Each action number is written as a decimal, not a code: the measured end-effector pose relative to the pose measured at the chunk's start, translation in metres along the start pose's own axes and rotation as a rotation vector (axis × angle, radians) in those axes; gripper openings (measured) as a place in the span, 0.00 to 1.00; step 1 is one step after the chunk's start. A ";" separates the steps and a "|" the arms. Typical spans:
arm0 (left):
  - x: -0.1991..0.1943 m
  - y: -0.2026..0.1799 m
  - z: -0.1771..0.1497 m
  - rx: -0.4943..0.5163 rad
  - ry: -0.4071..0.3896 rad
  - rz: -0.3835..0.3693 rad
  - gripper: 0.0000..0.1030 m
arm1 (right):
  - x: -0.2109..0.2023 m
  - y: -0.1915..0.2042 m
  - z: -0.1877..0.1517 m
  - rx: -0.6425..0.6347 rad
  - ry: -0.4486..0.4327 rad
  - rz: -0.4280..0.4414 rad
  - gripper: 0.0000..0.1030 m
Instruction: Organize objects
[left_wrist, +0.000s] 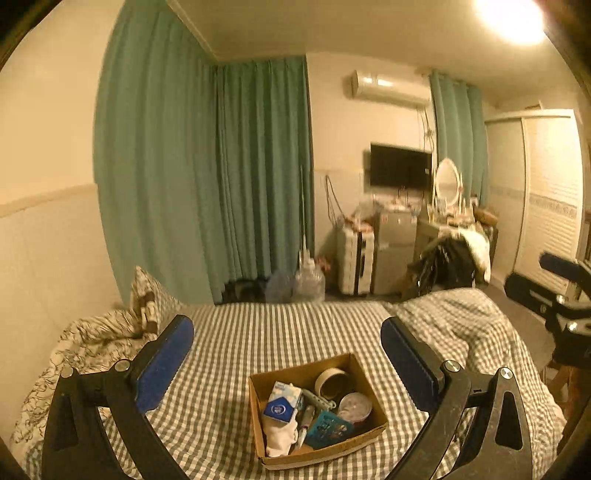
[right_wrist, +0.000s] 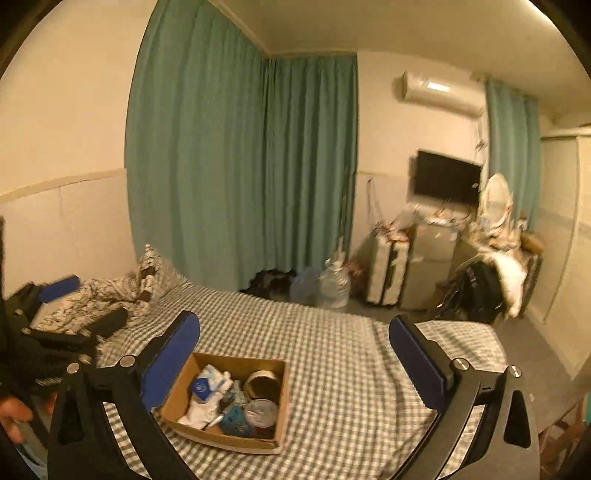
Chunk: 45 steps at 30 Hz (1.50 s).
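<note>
- Box (left_wrist: 317, 448) of odds and ends lay on the bed (left_wrist: 258, 332), below and between the left gripper's (left_wrist: 287, 334) wide, empty fingers
- Right gripper (right_wrist: 294, 330) gaped empty; box (right_wrist: 177, 395) sat toward its left finger

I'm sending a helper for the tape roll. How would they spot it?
On the checked bed sits an open cardboard box. The tape roll lies in its far corner, beside a round tin; it alone is a hollow tan ring.
</note>
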<state>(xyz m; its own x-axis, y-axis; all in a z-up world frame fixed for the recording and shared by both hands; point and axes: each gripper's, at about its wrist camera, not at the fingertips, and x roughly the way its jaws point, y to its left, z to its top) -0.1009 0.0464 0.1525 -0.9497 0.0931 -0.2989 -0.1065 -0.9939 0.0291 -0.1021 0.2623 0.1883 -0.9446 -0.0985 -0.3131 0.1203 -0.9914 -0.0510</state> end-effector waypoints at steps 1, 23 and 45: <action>-0.008 0.000 -0.003 -0.021 -0.024 0.013 1.00 | -0.009 -0.002 -0.005 0.004 -0.011 -0.021 1.00; -0.011 -0.031 -0.140 0.002 0.040 0.126 1.00 | -0.006 -0.006 -0.153 0.029 -0.056 -0.163 1.00; -0.011 -0.028 -0.142 -0.004 0.067 0.131 1.00 | 0.005 -0.008 -0.162 0.068 0.015 -0.144 1.00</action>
<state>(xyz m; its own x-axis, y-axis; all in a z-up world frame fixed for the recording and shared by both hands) -0.0453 0.0648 0.0199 -0.9337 -0.0417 -0.3556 0.0187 -0.9975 0.0680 -0.0578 0.2838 0.0333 -0.9458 0.0459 -0.3216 -0.0376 -0.9988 -0.0322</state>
